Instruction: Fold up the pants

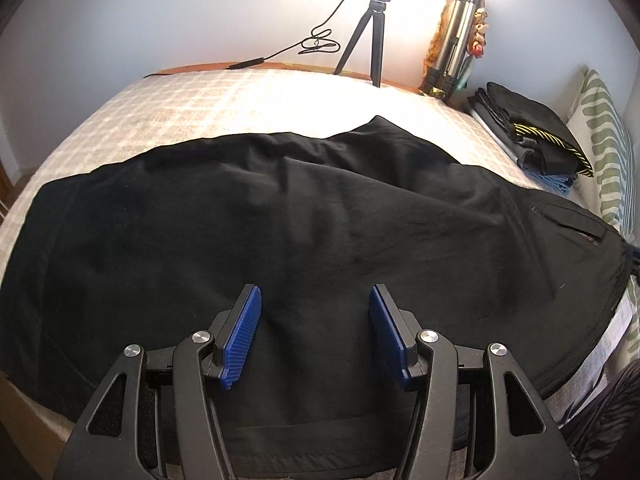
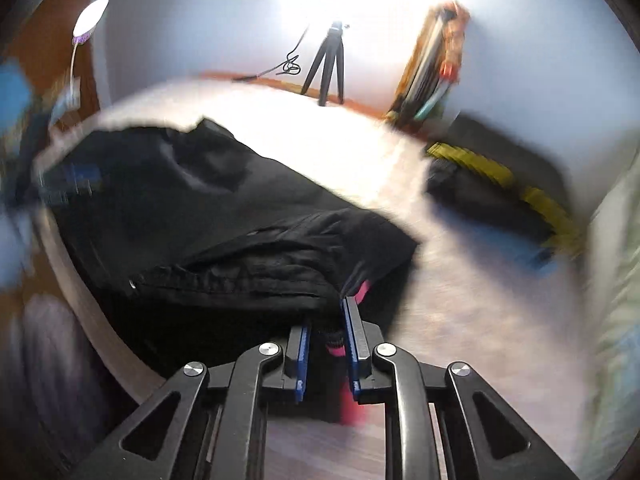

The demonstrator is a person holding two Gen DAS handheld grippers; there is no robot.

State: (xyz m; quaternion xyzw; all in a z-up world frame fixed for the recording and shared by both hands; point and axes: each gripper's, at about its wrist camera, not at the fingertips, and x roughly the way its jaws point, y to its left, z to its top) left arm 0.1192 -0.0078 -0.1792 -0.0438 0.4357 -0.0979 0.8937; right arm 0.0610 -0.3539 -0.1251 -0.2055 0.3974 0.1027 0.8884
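Note:
Black pants lie spread across the bed, with the waist and a pocket to the right. My left gripper is open and empty, its blue pads hovering over the near part of the cloth. In the right wrist view, my right gripper is shut on the waist end of the pants, with black cloth and a pink inner trim between the pads. That end looks lifted and bunched. The right wrist view is blurred by motion.
The bed has a pale checked cover. A stack of folded dark clothes lies at the far right by a green patterned pillow. A small black tripod and a cable stand at the far edge by the wall.

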